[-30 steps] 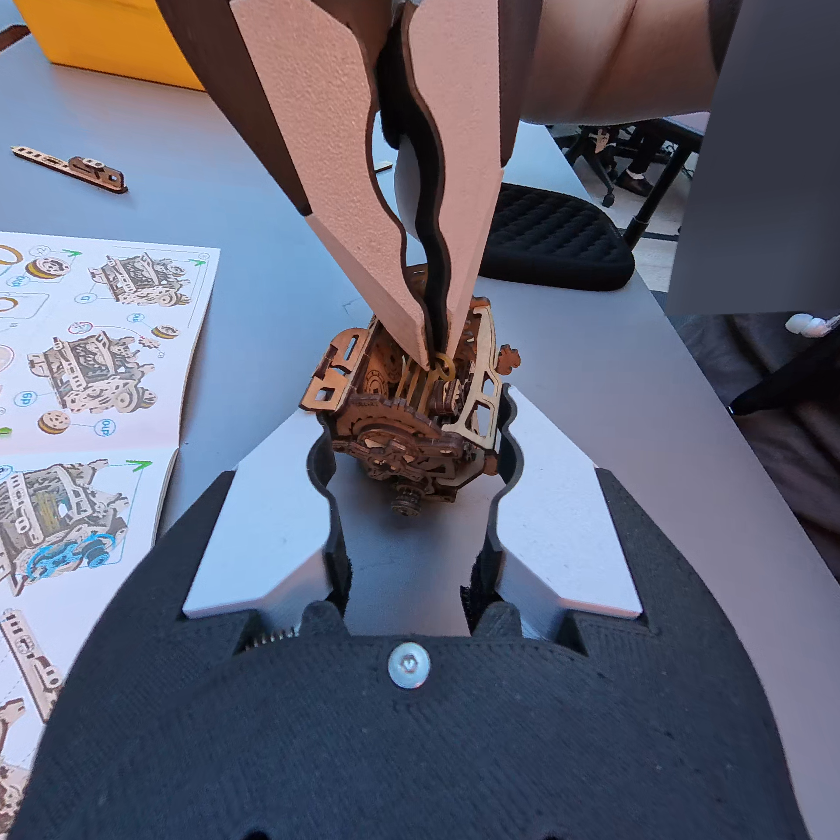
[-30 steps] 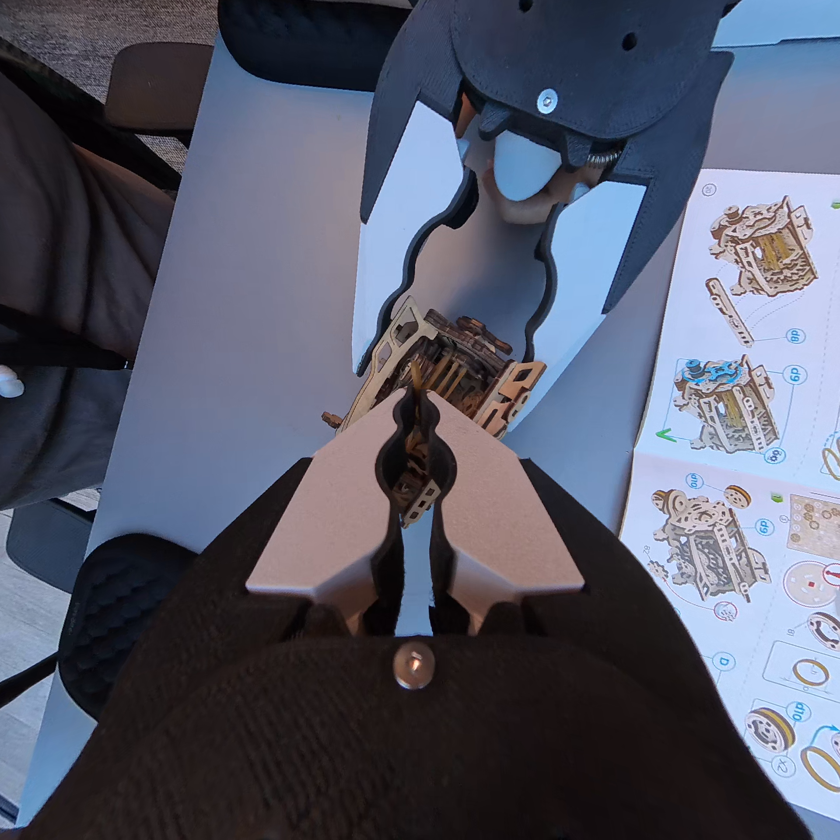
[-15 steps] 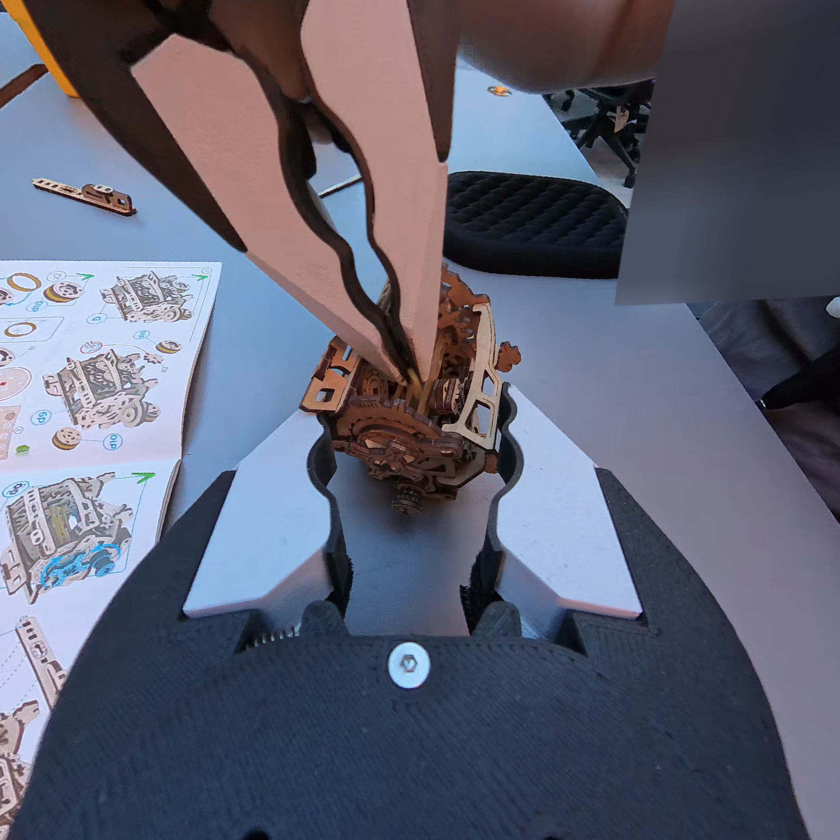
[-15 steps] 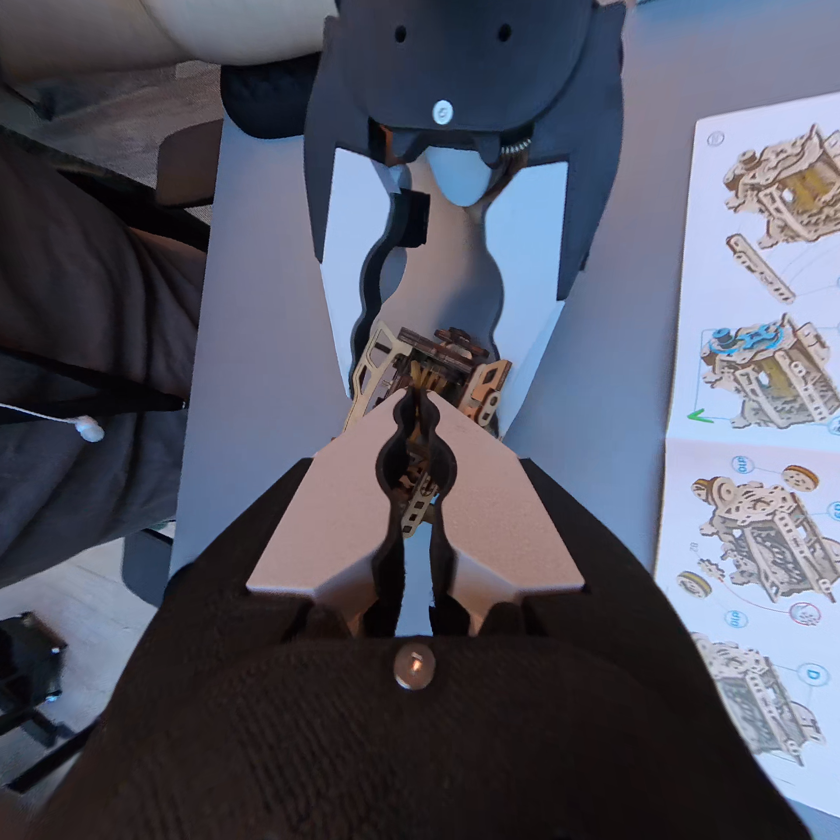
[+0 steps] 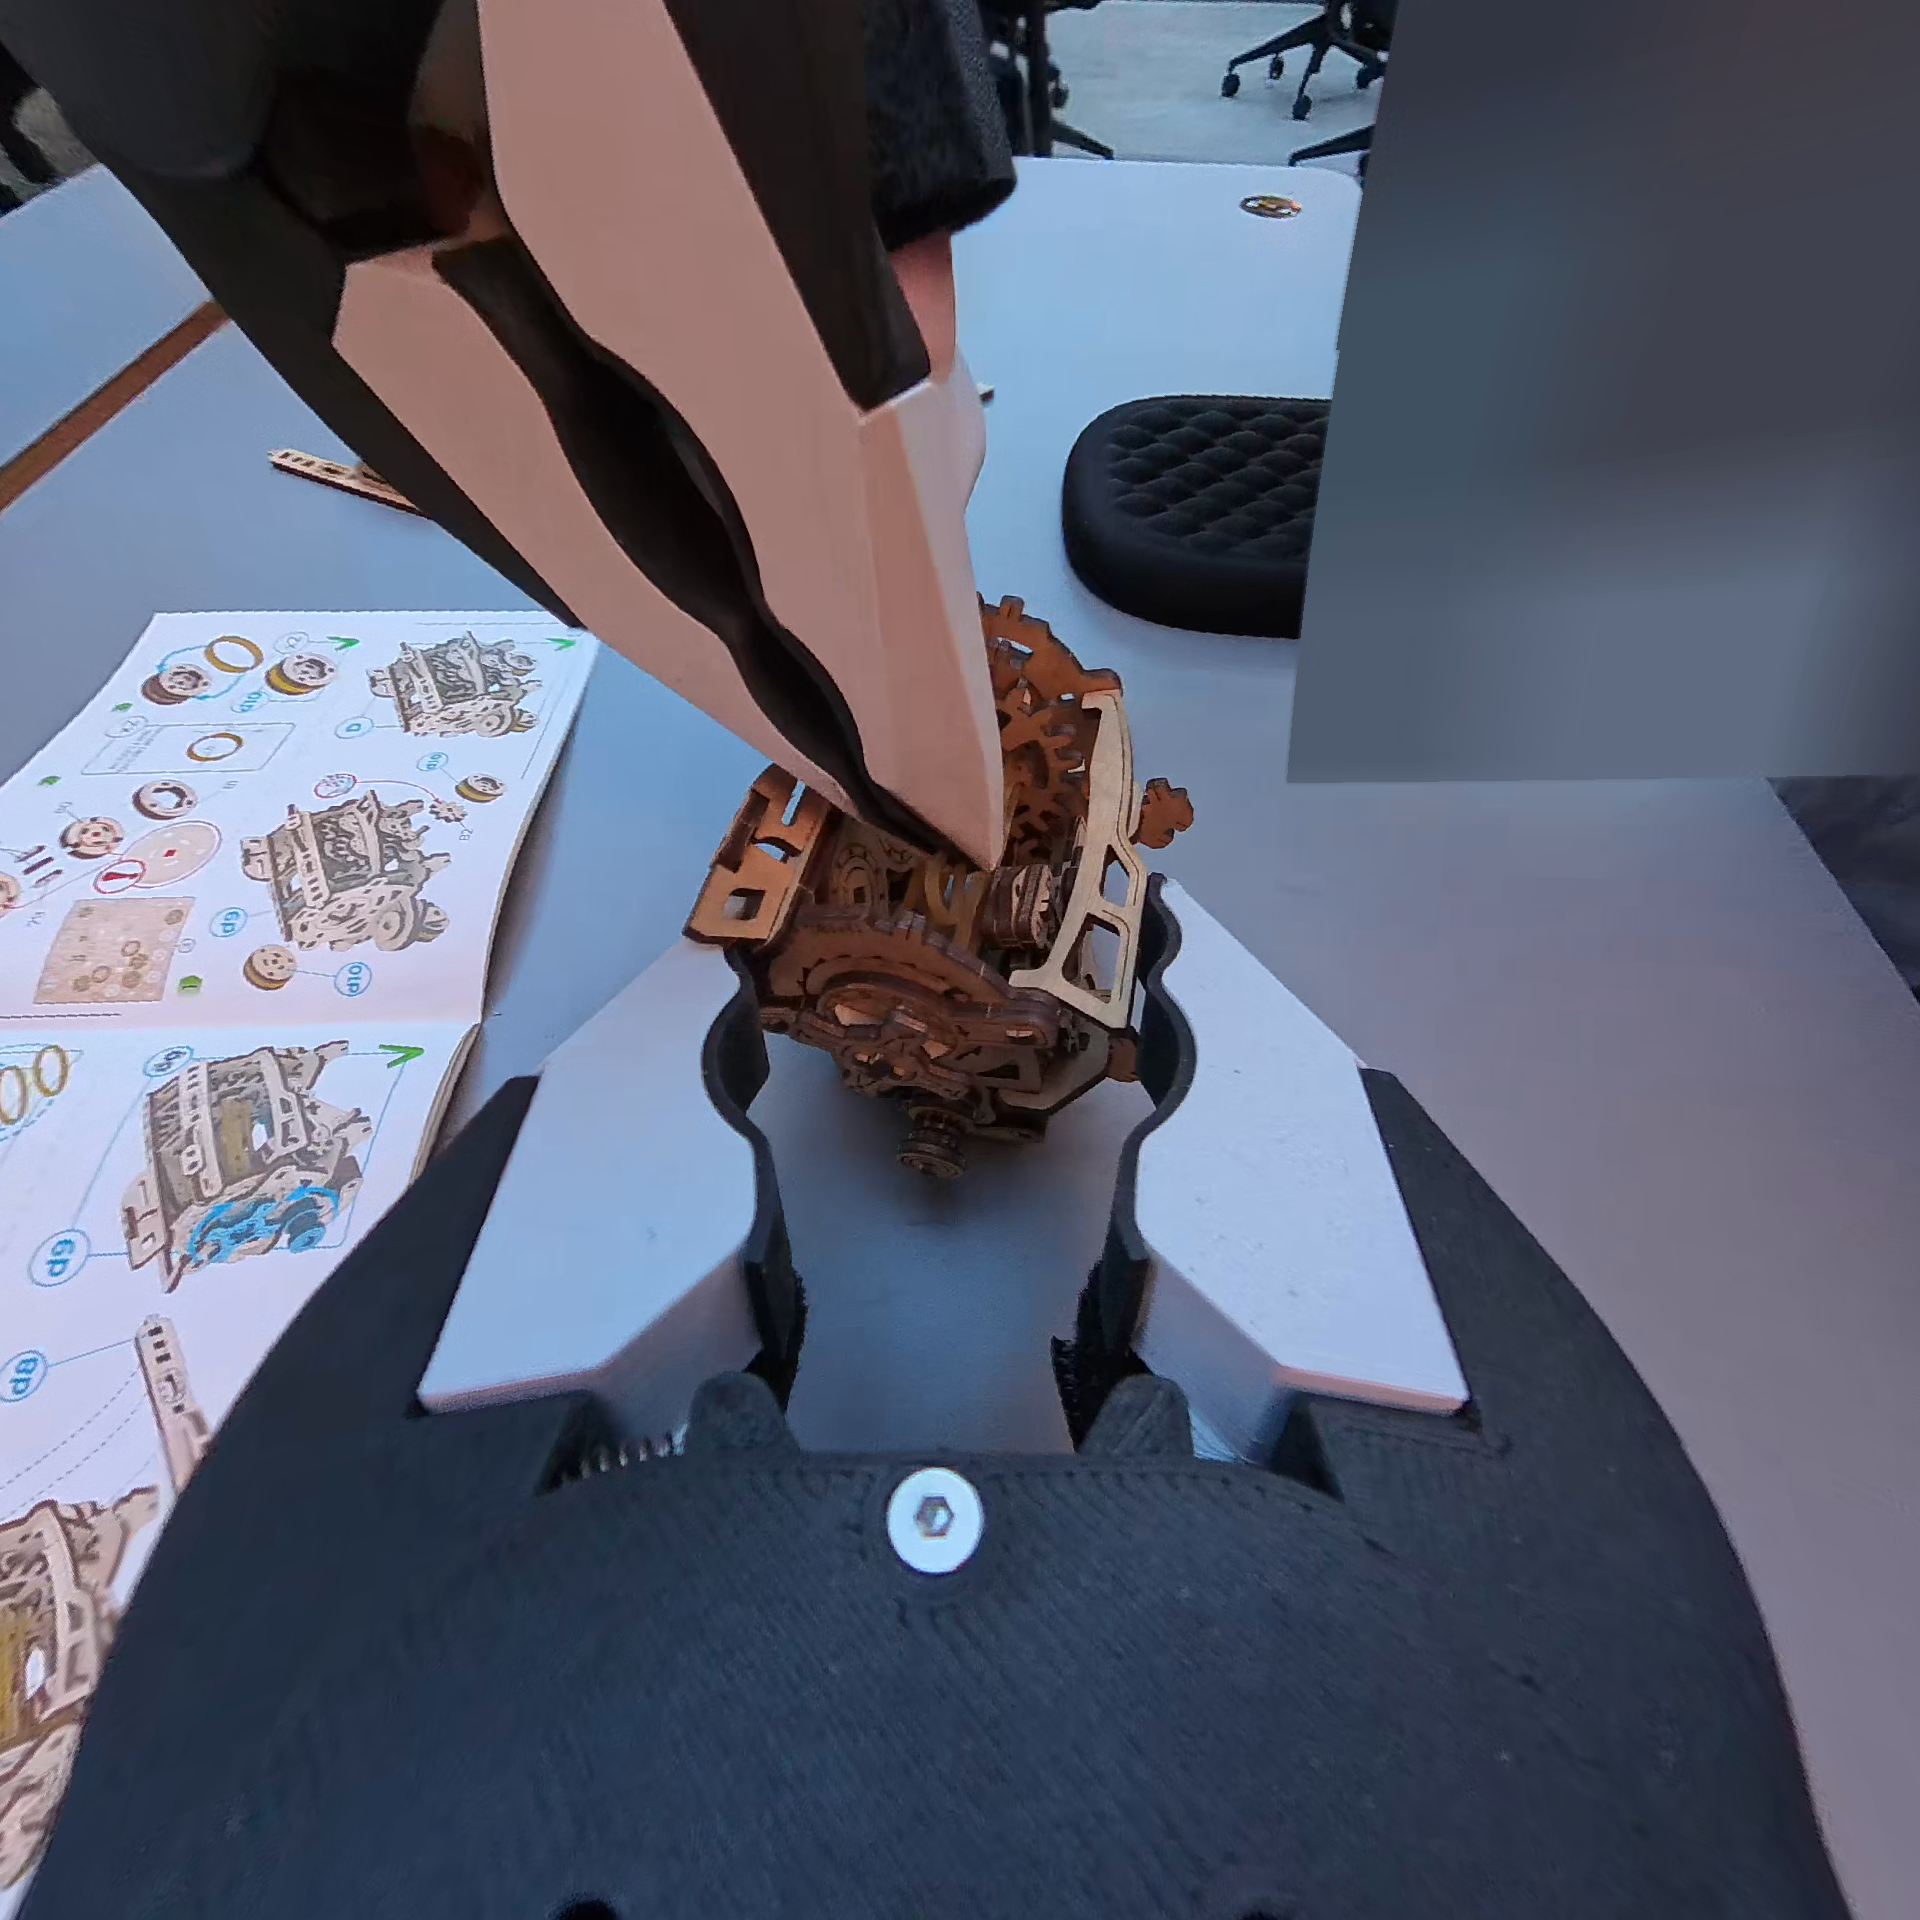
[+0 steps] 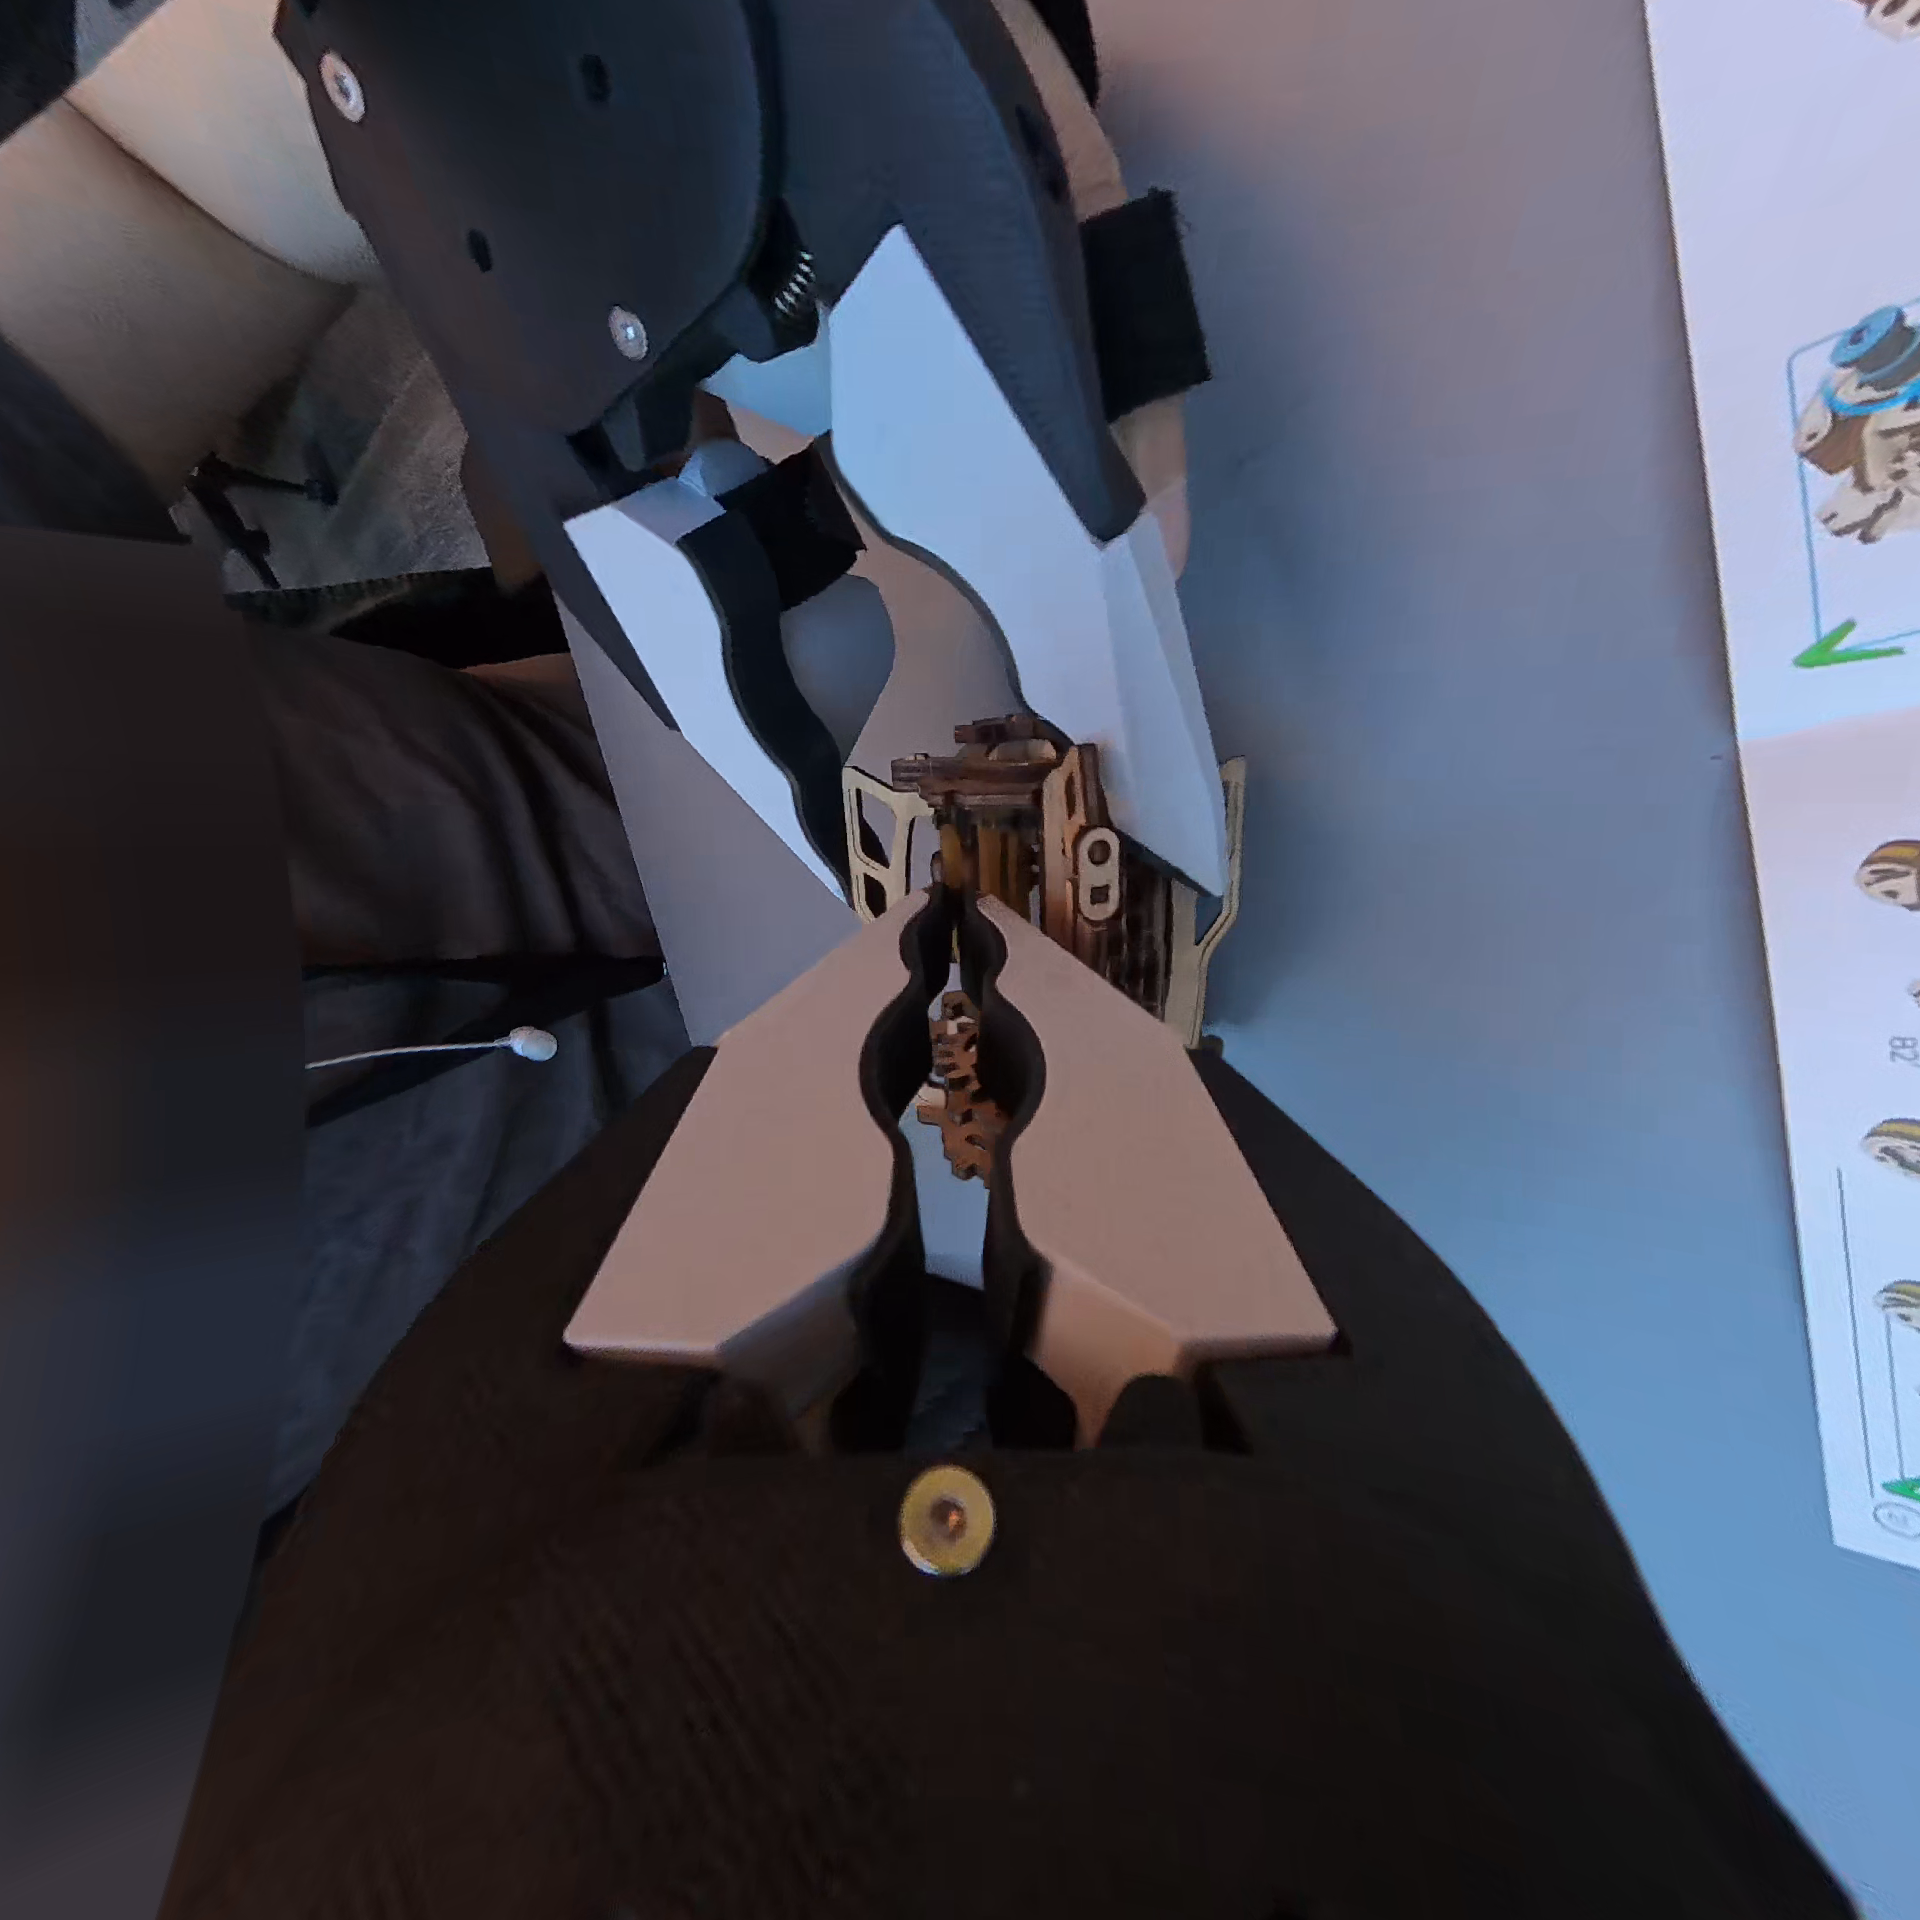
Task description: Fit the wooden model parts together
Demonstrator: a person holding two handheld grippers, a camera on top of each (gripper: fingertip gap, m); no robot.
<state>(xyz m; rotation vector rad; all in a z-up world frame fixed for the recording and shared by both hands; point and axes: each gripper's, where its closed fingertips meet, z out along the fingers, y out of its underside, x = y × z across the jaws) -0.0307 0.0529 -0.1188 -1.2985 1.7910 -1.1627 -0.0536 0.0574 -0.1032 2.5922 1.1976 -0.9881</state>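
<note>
- Left wrist view: the left gripper (image 5: 940,997) clamps the wooden model (image 5: 935,935) by its sides, 1 silver finger (image 5: 623,1174) pressed to each flank, holding it over the grey table (image 5: 1507,1039).
- The model is a dense block of brown gears and pale frame plates, tilted toward the camera, with a small round hub at its lower front.
- The right gripper (image 5: 982,847) comes down from the upper left, its 2 pinkish fingers drawn together to a point that sits among the top gears of the model.
- An instruction sheet (image 5: 260,883) lies flat on the table to the left of the model; a loose wooden strip (image 5: 332,478) lies farther back, and a black quilted pad (image 5: 1195,509) sits behind and to the right.
- Right wrist view: the right gripper (image 6: 961,904) has its tips nearly together; they seem to pinch a small yellowish piece at the top of the model (image 6: 1039,852), but what it is I cannot tell.
- The left gripper (image 6: 997,831) reaches in from above, its fingers on either side of the model.
- The instruction sheet (image 6: 1818,935) runs along the right edge.
</note>
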